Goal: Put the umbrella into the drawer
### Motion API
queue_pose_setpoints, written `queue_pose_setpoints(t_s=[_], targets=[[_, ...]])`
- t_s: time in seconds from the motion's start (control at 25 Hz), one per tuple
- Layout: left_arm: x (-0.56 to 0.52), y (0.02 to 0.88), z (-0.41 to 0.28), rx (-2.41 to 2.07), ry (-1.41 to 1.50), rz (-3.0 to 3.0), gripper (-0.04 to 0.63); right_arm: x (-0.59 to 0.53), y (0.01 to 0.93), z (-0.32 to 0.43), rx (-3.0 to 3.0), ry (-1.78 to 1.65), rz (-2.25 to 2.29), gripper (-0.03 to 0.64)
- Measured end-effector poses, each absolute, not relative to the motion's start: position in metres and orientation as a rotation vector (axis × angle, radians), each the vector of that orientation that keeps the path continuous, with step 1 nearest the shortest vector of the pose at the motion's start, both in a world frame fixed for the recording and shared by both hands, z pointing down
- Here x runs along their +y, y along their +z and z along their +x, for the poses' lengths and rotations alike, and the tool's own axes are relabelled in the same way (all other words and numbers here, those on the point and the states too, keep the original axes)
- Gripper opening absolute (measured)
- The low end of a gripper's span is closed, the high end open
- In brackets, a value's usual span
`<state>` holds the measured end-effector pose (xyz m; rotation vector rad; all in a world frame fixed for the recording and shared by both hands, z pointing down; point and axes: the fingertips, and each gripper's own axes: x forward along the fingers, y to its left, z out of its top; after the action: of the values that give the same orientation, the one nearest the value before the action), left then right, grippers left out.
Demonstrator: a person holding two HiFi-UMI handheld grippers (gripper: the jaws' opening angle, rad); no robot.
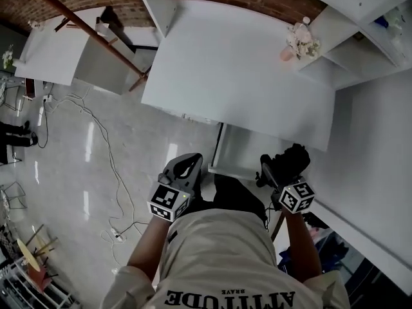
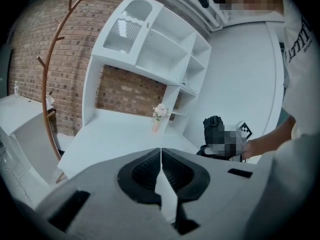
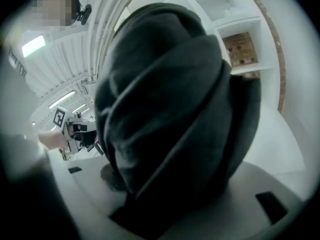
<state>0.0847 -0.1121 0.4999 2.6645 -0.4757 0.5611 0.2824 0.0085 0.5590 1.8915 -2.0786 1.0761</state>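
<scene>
Black umbrella (image 3: 170,109) sits clamped in the right claw (image 1: 279,171).

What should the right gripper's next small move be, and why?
Probably carry the right gripper forward and down toward what looks like the open drawer under the desk: its jaws are clamped on the folded black umbrella, while the left gripper is shut and empty.

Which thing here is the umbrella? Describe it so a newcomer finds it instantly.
Start at the big white desk; just below its near edge, the right gripper clamps the umbrella. It is a folded black fabric bundle, unlike the pale, empty left gripper.
</scene>
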Motion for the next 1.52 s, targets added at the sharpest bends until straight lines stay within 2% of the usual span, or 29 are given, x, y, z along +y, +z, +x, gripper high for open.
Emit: queue_pose_setpoints(t_s=[0.56,1.04,1.52], targets=[[-0.094,0.535,0.081,-0.624,0.611,2.553,0.026,-0.015,0.646,0.266,-2.115,1.153,1.484,0.253],[-0.079,0.570,0.080,-0.655,0.616,2.469,0.026,0.008,0.756,0.245,-1.953,1.025,1.107,0.253],[-0.067,0.618,0.086,-0.621,0.695,2.417,0.026,0.009,0.811,0.234,-1.821,1.007,0.905,0.253]])
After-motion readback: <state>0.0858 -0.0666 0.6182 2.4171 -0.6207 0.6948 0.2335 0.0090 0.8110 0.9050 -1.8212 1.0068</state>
